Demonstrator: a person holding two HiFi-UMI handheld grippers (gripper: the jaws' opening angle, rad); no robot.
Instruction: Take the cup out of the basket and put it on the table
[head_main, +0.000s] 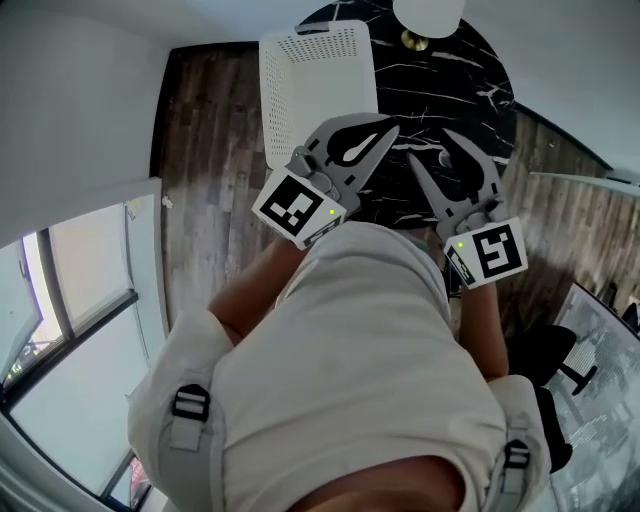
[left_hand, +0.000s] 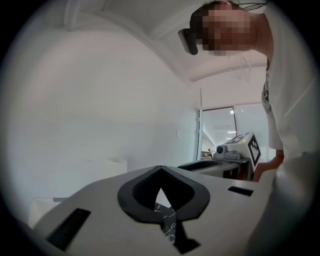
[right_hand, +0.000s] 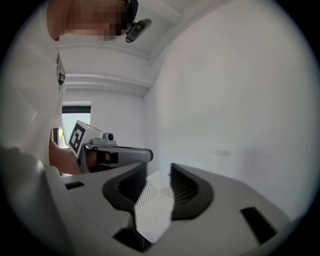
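A white perforated basket (head_main: 318, 85) stands at the near left of a round black marble table (head_main: 470, 90). I cannot make out a cup in it from here. Both grippers are held close to the person's chest, above the table's near edge. My left gripper (head_main: 388, 130) points at the basket's near right corner with its jaws together and nothing in them; its own view shows the tips meeting (left_hand: 160, 169). My right gripper (head_main: 430, 146) has its jaws apart and empty. In the right gripper view the basket (right_hand: 155, 207) shows through the gap, well beyond the jaws (right_hand: 159, 170).
A white round object (head_main: 428, 12) with a brass-coloured piece (head_main: 412, 40) under it sits at the table's far edge. Wooden floor (head_main: 205, 150) lies left of the table, with a window (head_main: 70, 330) at lower left. White walls fill both gripper views.
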